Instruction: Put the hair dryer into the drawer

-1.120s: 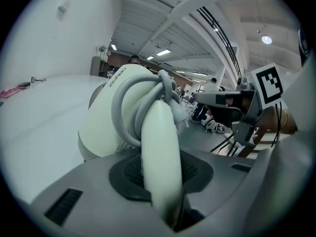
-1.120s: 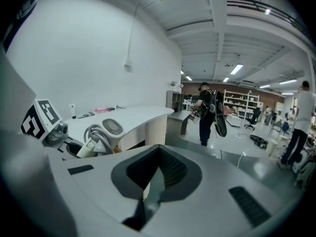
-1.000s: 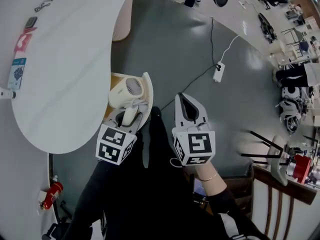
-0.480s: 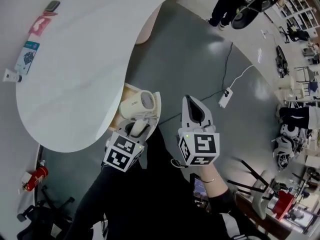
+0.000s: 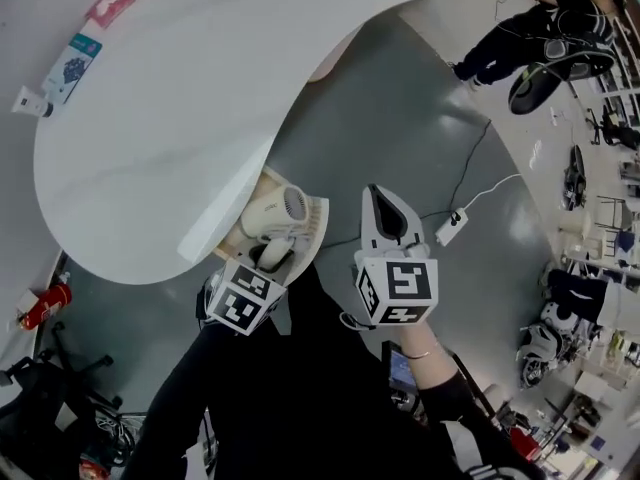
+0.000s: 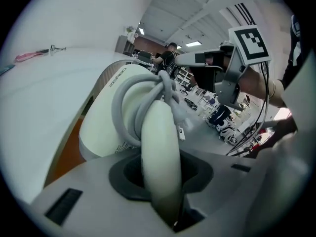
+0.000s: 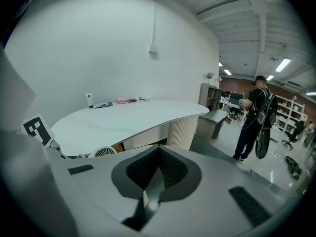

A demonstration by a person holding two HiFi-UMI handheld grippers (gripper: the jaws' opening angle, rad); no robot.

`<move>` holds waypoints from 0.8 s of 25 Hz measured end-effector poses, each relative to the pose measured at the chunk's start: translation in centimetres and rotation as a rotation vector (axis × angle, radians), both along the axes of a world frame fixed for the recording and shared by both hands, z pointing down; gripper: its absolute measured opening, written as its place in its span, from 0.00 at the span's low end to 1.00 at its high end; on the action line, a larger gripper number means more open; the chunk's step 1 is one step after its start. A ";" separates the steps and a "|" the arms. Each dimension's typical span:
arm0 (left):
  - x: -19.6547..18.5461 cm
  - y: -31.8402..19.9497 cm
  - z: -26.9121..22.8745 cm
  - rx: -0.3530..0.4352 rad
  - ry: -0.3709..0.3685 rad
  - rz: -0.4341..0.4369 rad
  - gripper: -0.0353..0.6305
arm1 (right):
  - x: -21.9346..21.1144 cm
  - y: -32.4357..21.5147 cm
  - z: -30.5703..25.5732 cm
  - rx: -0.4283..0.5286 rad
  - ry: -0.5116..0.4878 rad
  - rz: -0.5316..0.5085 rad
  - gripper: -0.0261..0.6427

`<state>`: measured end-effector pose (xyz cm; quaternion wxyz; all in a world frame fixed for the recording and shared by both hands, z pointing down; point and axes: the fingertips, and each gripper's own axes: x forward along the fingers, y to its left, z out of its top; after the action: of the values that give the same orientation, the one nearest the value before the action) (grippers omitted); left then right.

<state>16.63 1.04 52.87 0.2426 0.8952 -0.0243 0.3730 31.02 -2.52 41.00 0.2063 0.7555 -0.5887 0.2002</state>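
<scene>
**Asker:** Down at the near edge of the counter [image 5: 150, 148], what have you got hold of?

**Me:** My left gripper [image 5: 268, 260] has its jaws closed on the handle of the hair dryer [image 5: 272, 211]. In the left gripper view the cream handle sits wedged between the two pads. The grey cord [image 6: 140, 95] is wound in loops round the dryer just above them.

**Asker:** And where is the dryer against the drawer?

**Me:** The drawer [image 5: 318, 218] stands pulled out from under the counter, and its wooden inside shows. The dryer's head is over the open top, with its round grille showing in the head view. Whether it touches the drawer's bottom, I cannot tell.

**Asker:** What about your other hand?

**Me:** My right gripper [image 5: 383, 208] is just beside the drawer, on its right, above the grey floor [image 5: 400, 118] and apart from the dryer. Its jaws are together with nothing between them.

**Asker:** What else is around you?

**Me:** A white power strip [image 5: 447, 231] lies on the floor beyond my right gripper, with its cable trailing away. A red fire extinguisher [image 5: 45, 304] sits low at the left, past the counter's end. A small tube [image 5: 28, 102] lies at the far end of the counter, with some packets beside it. A person [image 5: 520, 28] in black is well off across the room.
</scene>
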 end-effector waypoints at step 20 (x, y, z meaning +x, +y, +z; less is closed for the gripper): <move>-1.3 -2.0 7.4 -0.038 -0.220 -0.180 0.22 | -2.5 -5.6 2.6 -0.064 -0.040 -0.349 0.04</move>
<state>15.36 -0.96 60.22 0.2881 0.8383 -0.1239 0.4460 28.53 -8.08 43.58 0.2501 0.6306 -0.7083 0.1952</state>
